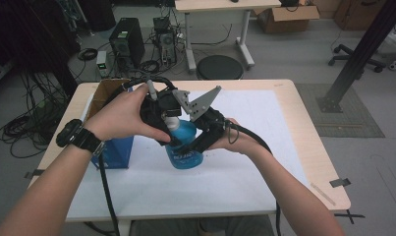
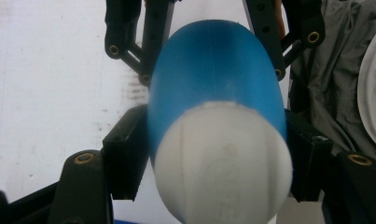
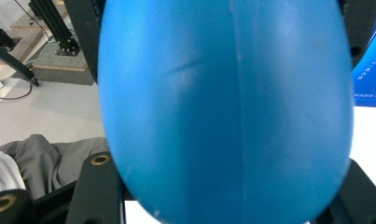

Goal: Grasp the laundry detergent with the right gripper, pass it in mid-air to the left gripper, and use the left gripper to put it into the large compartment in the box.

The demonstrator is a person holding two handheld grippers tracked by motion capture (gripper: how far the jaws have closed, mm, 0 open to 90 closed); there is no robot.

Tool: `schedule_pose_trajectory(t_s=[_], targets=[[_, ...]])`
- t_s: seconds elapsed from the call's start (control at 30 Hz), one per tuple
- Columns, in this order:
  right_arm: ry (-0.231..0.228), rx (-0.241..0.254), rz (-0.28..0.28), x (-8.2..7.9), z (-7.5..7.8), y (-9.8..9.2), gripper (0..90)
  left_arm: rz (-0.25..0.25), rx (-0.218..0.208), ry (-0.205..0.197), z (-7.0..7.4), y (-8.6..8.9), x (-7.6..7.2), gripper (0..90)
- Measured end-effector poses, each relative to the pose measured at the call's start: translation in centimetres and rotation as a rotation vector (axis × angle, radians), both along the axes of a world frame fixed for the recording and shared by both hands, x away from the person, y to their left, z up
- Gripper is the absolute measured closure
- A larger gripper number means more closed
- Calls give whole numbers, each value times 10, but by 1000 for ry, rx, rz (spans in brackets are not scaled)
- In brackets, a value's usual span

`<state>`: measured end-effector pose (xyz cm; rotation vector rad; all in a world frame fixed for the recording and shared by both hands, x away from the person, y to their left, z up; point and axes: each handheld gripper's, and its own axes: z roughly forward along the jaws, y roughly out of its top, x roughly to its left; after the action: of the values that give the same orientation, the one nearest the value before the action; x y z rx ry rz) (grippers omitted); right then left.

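Both your grippers, left and right, are clamped on the blue bottle; twist unevenly and its white cap may slip.

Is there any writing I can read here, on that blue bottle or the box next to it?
Blue bottle: white lettering on its front, too blurred to read in the high view.
Blue box: lines of small white print on its side in the right gripper view, too small to read.
Watch on the left wrist: no readable face.
Nothing else bears legible text.
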<state>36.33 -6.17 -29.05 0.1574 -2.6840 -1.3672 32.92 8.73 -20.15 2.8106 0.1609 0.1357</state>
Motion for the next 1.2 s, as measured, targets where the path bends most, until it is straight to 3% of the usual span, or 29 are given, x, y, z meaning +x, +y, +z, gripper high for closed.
schedule_pose_trajectory(t_s=[0.53, 0.7, 0.73, 0.8, 0.93, 1.0, 1.2], targets=[[-2, 3, -11, 1, 0, -2, 424, 36, 16, 10, 5, -4, 1, 380], [12, -1, 0, 2, -1, -2, 409, 62, 37, 42, 6, -9, 2, 380], [12, 2, 1, 2, -1, -2, 381, 66, 42, 48, 7, -10, 3, 380], [1, 5, -25, 2, -1, -3, 226, 81, 55, 54, 9, -10, 4, 380], [3, -38, -76, 6, -5, -10, 122, 151, 83, 49, 17, -5, 8, 381], [8, -60, -100, 10, -7, -16, 112, 211, 93, 44, 23, 0, 11, 381], [-65, -216, -181, 17, -14, -41, 88, 408, 87, 34, 49, 22, 22, 381]])
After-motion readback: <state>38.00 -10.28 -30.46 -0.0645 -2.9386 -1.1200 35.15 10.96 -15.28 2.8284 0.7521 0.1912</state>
